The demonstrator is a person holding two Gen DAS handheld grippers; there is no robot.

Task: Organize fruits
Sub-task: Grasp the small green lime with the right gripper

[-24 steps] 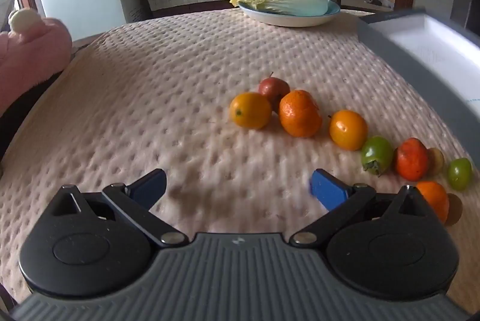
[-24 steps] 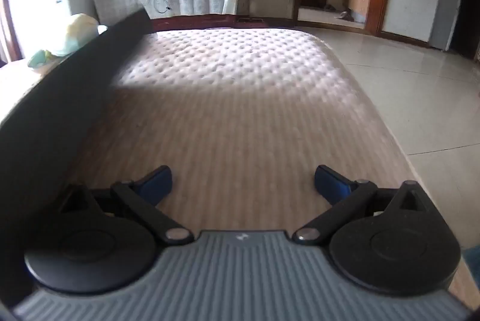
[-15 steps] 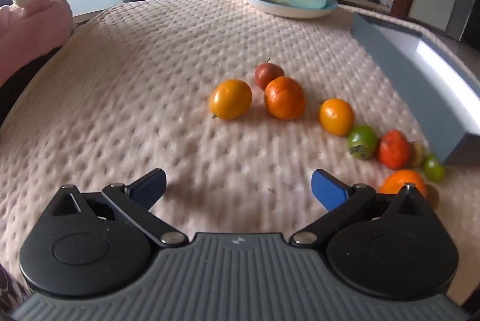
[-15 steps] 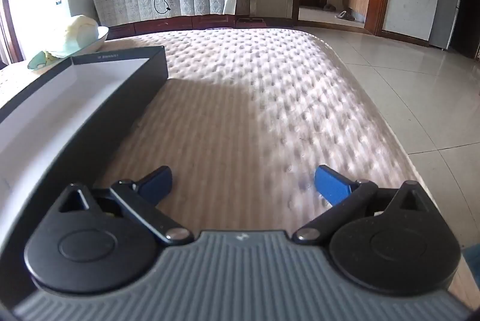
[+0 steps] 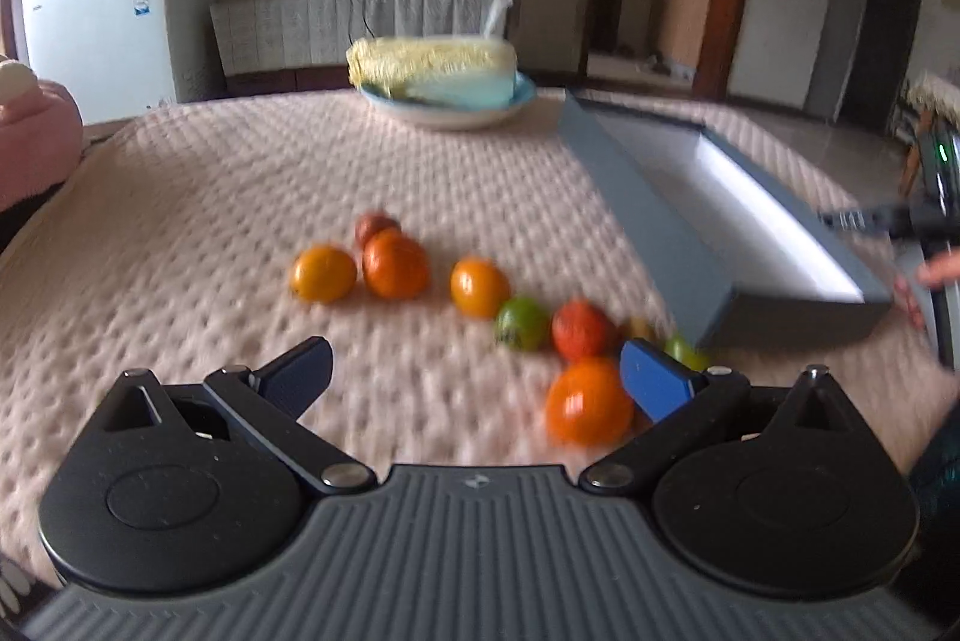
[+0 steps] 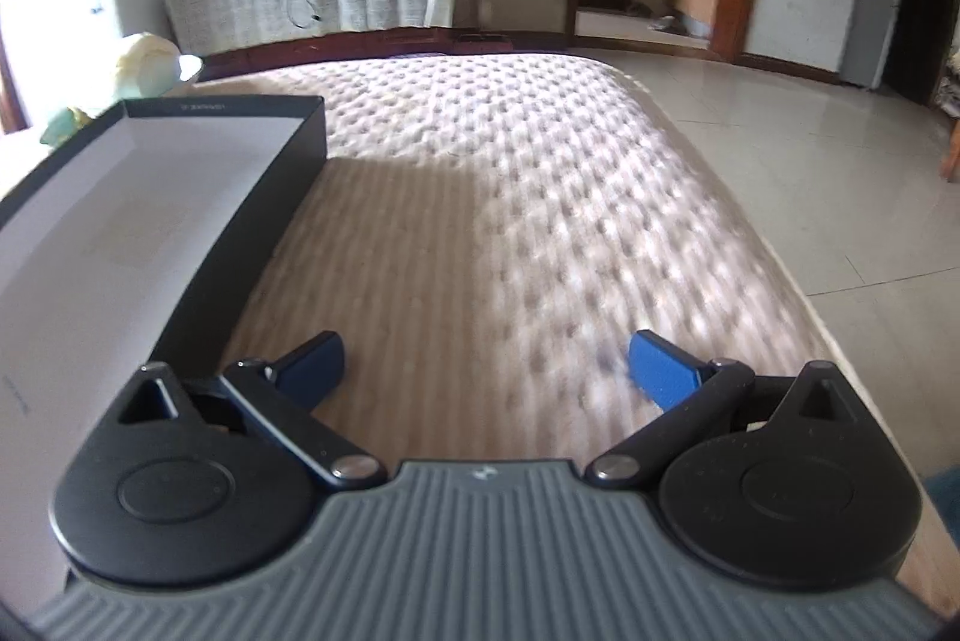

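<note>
Several fruits lie in a row on the quilted cloth: a yellow-orange one [image 5: 323, 273], a deep orange one [image 5: 396, 264] with a reddish fruit [image 5: 373, 225] behind it, another orange [image 5: 479, 286], a green one [image 5: 522, 323], a red one [image 5: 581, 329] and a big orange [image 5: 588, 401] by my right fingertip. My left gripper [image 5: 477, 371] hangs open above the cloth, nothing between its fingers. A grey box [image 5: 678, 233] with a white inside sits right of the fruits. My right gripper [image 6: 487, 368] stands open over bare cloth, beside the box [image 6: 198, 257].
A blue plate [image 5: 447, 110] with a cabbage [image 5: 432, 62] stands at the table's far side. A pink garment [image 5: 36, 149] lies at the left edge. A hand [image 5: 936, 275] shows at the right edge. The table's right edge [image 6: 798, 281] drops to a tiled floor.
The left view has swung right and back, so the fruits sit lower and further left and the whole box shows. The right view has drawn back, showing more of the box.
</note>
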